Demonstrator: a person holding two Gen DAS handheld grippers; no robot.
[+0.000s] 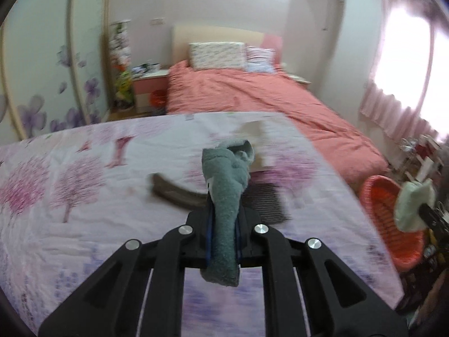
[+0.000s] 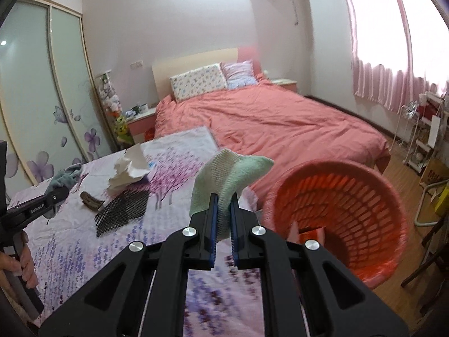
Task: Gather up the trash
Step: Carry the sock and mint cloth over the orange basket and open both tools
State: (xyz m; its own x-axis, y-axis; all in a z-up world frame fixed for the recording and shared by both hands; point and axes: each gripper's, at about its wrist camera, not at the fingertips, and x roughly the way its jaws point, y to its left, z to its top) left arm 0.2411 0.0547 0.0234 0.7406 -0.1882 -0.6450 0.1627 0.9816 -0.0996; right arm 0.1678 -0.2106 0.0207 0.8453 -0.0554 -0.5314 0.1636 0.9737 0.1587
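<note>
Right wrist view: the right gripper (image 2: 223, 216) is clenching a pale green sock (image 2: 228, 174), the blue pads pinching its middle while toe and cuff are flopping free on either side.
Basket: the red laundry basket (image 2: 362, 185) is standing on the floor just right of the bed edge, with an orange packet (image 2: 311, 236) lying inside.
Left wrist view: the left gripper (image 1: 224, 233) is grasping a grey-green sock (image 1: 226, 193), which is running lengthwise between the jaws and sticking out beyond both ends.
Bedspread: the floral bedspread (image 2: 70, 241) is still carrying a crumpled white paper (image 2: 130, 171), a black mesh piece (image 2: 122, 212) and a dark curved scrap (image 2: 91, 200).
Blur: the left view is smearing, so the exact edges of the items on the bed are hard to read there.
Risk, right side: the green sock is hanging short of the basket mouth; letting go here would likely be dropping it onto the bed edge or the floor.
Risk, left side: the grey-green sock is sitting well apart from the basket, and its loose tail could be snagging on the rim or dragging the paper along.
Risk, crowding: both grippers are converging on one basket, so a collision looks possible if they are arriving together.
Risk, rim: the basket looks light, and a knock could be tipping it.
</note>
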